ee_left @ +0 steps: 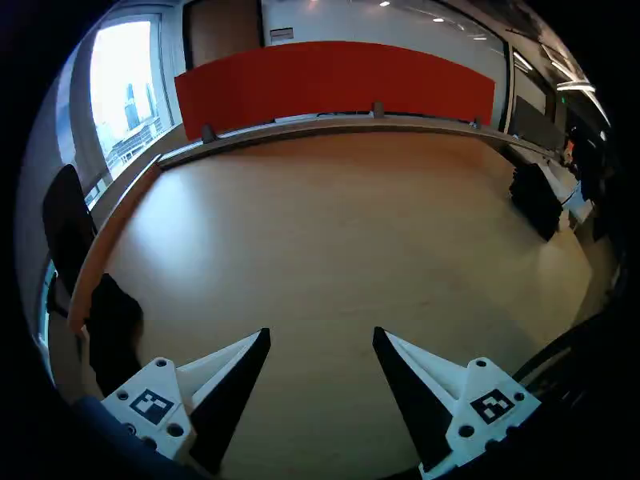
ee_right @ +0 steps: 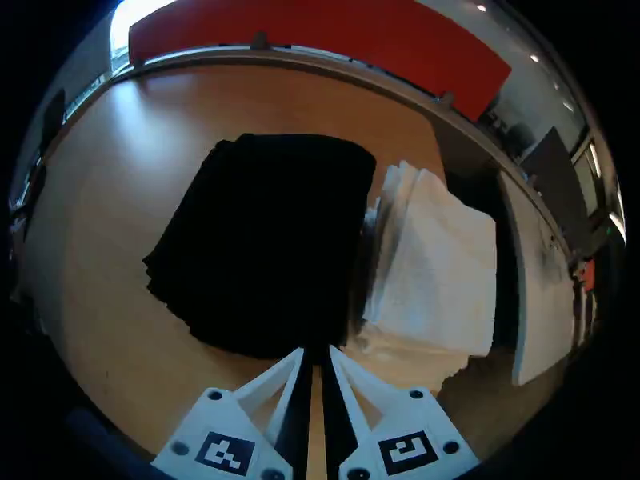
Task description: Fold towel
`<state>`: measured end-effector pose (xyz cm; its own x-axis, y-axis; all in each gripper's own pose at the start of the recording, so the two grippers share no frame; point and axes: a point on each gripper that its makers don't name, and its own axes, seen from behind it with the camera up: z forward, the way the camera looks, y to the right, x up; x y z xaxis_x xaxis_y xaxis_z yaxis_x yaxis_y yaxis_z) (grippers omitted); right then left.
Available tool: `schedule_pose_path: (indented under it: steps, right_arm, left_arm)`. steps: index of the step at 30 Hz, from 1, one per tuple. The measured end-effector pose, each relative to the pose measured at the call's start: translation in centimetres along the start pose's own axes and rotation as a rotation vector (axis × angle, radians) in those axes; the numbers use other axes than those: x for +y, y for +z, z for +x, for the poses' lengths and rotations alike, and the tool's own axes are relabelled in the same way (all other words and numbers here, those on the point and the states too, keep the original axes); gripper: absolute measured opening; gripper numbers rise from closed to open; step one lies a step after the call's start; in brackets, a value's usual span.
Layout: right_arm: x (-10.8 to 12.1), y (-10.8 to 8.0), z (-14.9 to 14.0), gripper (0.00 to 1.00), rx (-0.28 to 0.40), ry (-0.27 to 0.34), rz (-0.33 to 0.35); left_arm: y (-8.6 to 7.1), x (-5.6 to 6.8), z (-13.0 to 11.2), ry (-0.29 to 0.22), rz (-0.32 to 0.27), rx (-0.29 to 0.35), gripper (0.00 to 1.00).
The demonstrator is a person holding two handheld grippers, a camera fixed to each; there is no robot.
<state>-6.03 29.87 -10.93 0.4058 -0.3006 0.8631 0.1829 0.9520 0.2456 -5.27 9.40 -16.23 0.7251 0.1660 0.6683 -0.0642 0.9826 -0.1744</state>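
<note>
A wide wooden tabletop point(ee_left: 336, 224) carries everything, with a red partition point(ee_left: 336, 80) standing along its far edge. A stack of black towels point(ee_right: 264, 240) lies on the tabletop's middle, and a smaller white towel stack point(ee_right: 436, 272) touches its right side. The left gripper point(ee_left: 320, 331) hangs over bare tabletop, jaws spread wide. The right gripper point(ee_right: 316, 352) has its jaws drawn almost together, tips at the black stack's near edge; whether they pinch cloth cannot be told.

The black towel stack point(ee_right: 264, 240) has its near edge hidden behind my right jaws' tips; I can't tell whether they pinch it or just touch.
</note>
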Motion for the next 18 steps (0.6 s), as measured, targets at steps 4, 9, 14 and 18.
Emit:
schedule_pose_path:
  steps: [4, 9, 14, 18]
  right_arm:
    - [0.0, -0.5, 0.3, 0.26, 0.019, 0.001, -0.004]
    - [-0.1, -1.1, 0.9, 0.67, 0.045, 0.002, -0.011]
    - [-0.3, -1.7, 1.4, 0.88, 0.064, 0.001, -0.011]
    - [-0.5, -1.9, 1.7, 0.88, 0.076, 0.012, -0.016]
  left_arm:
    - [0.1, -0.1, 0.1, -0.003, 0.000, 0.003, 0.95]
    - [0.1, -0.2, 0.3, -0.007, -0.001, 0.007, 0.95]
    - [0.2, -0.2, 0.4, -0.008, -0.004, 0.011, 0.95]
    - [0.2, -0.3, 0.4, -0.009, -0.003, 0.015, 0.95]
